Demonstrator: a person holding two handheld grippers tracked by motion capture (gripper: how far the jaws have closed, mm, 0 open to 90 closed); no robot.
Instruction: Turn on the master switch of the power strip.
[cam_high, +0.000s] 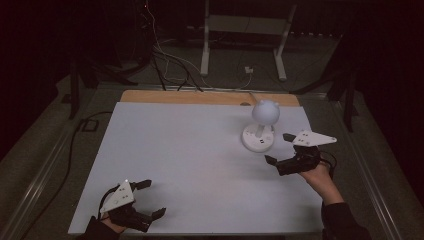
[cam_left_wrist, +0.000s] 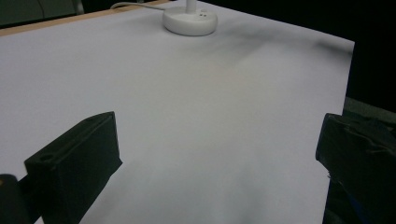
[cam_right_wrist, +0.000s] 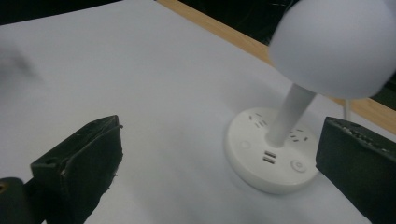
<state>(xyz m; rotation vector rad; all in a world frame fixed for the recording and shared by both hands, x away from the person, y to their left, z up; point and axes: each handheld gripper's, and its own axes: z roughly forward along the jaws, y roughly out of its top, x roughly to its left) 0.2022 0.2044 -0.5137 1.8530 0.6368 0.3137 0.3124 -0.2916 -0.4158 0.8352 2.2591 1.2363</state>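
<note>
A white desk lamp (cam_high: 261, 125) stands toward the far right of a white table (cam_high: 190, 165); it is the lone obstacle. Its round base (cam_right_wrist: 271, 156) sits flat, a thin stem rises from it, and a ball-shaped head (cam_right_wrist: 334, 46) overhangs the base. A cord trails away beyond the lamp. Left of the lamp and nearer than it, the tabletop lies open.
</note>
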